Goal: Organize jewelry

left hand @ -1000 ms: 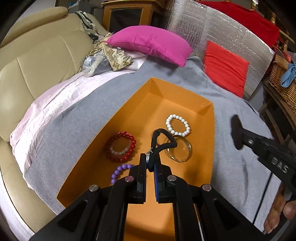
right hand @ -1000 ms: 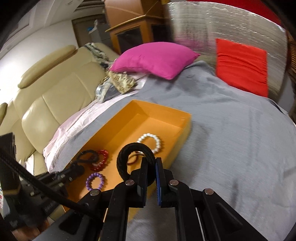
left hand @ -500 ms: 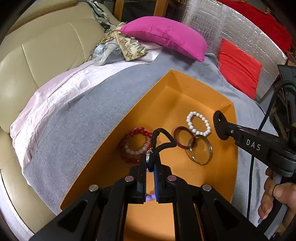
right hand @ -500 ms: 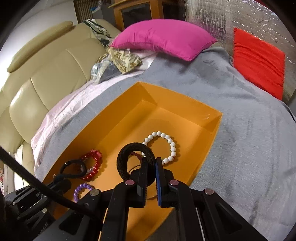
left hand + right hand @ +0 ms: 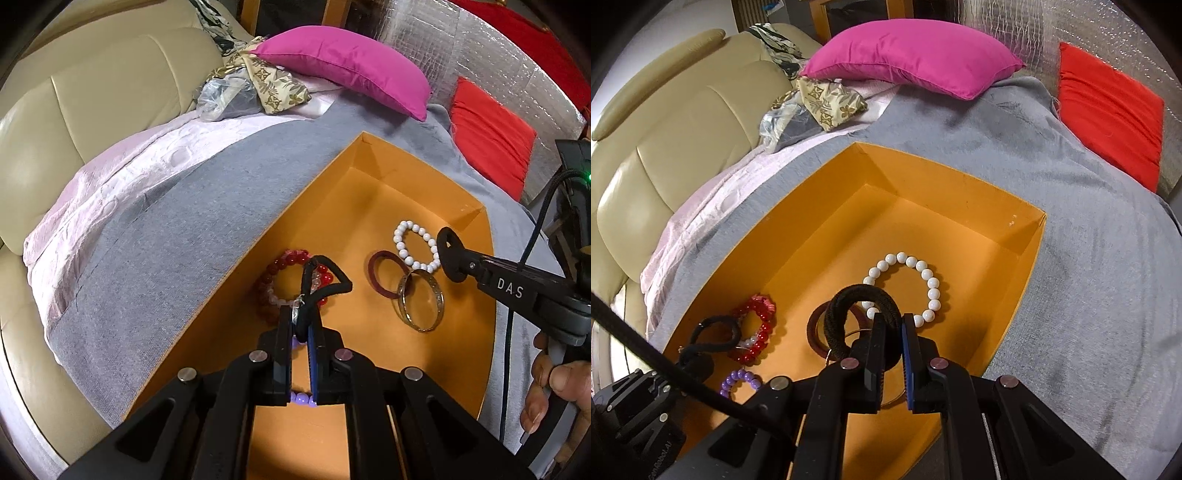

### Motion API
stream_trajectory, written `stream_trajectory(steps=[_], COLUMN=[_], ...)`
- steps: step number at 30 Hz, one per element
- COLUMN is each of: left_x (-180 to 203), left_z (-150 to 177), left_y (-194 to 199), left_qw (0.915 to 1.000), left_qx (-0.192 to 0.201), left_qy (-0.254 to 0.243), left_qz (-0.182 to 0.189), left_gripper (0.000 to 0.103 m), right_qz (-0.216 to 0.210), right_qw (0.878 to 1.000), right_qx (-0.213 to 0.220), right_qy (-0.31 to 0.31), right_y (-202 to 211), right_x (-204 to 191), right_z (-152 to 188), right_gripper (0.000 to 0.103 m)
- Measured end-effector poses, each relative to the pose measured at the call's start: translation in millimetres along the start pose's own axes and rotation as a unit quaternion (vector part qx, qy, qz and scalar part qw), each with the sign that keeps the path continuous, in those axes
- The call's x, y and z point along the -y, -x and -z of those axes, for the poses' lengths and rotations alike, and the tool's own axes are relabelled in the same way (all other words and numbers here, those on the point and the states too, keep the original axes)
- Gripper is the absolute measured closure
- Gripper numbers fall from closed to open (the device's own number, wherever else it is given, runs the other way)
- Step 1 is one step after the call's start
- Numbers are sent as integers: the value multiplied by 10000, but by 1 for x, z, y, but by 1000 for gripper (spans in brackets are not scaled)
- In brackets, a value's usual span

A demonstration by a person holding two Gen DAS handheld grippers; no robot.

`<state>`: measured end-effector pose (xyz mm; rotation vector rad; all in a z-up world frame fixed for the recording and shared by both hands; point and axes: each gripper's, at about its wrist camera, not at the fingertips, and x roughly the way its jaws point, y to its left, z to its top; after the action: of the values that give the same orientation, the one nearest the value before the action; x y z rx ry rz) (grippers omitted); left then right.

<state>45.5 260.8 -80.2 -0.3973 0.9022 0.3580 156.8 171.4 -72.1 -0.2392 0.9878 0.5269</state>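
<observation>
An orange box (image 5: 314, 181) (image 5: 942, 162) lies on a grey blanket. In it are a white bead bracelet (image 5: 400, 236) (image 5: 932, 284), a red bead bracelet (image 5: 269, 280) (image 5: 762, 317), a purple bead bracelet (image 5: 303, 398) (image 5: 738, 378), a dark red bangle (image 5: 370, 269) and a metal bangle (image 5: 440, 302). My left gripper (image 5: 300, 317) (image 5: 698, 354) is shut on a thin black hair tie (image 5: 306, 284) over the red beads. My right gripper (image 5: 891, 321) (image 5: 452, 258) holds a thick black hair tie (image 5: 864, 293) above the bangles; its jaws are opening, the tie still between the pads.
A beige leather sofa (image 5: 92, 110) runs along the left. A magenta pillow (image 5: 912, 55), a red cushion (image 5: 1108, 110) and patterned cloth (image 5: 273, 88) lie beyond the box. A person's fingers (image 5: 554, 387) grip the right tool's handle.
Both grippers have come lower and closer over the box, each with its hair tie. The right gripper has moved in from beside the box to above the bangles.
</observation>
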Motion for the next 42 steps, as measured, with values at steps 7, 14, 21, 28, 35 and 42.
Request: stream_trajectory(steps=[7, 14, 21, 28, 35, 42], left_x=[-5, -7, -6, -2, 11, 22], left_z=[-1, 0, 1, 9, 26, 47], left_y=[-4, 5, 20, 49, 80, 99], left_qw=[10000, 9998, 9994, 9975, 9954, 9951], left_qx=[-50, 130, 257, 584, 840, 867], left_qy=[71, 96, 121, 138, -9, -95], left_qz=[-39, -133, -195, -382, -470, -456], left_gripper=[95, 42, 41, 28, 22, 21], right_qz=[37, 60, 87, 111, -9, 12], right_qw=[9999, 9997, 9977, 9932, 9906, 9911], right_qx=[69, 165, 599, 1041, 1286, 1300], right_qy=[-63, -155, -296, -512, -468, -290], right_y=[0, 5, 38, 91, 140, 168], right_x=[1, 7, 21, 50, 60, 56], right_z=[-4, -3, 2, 27, 71, 121], right_gripper=[91, 44, 41, 27, 0, 0])
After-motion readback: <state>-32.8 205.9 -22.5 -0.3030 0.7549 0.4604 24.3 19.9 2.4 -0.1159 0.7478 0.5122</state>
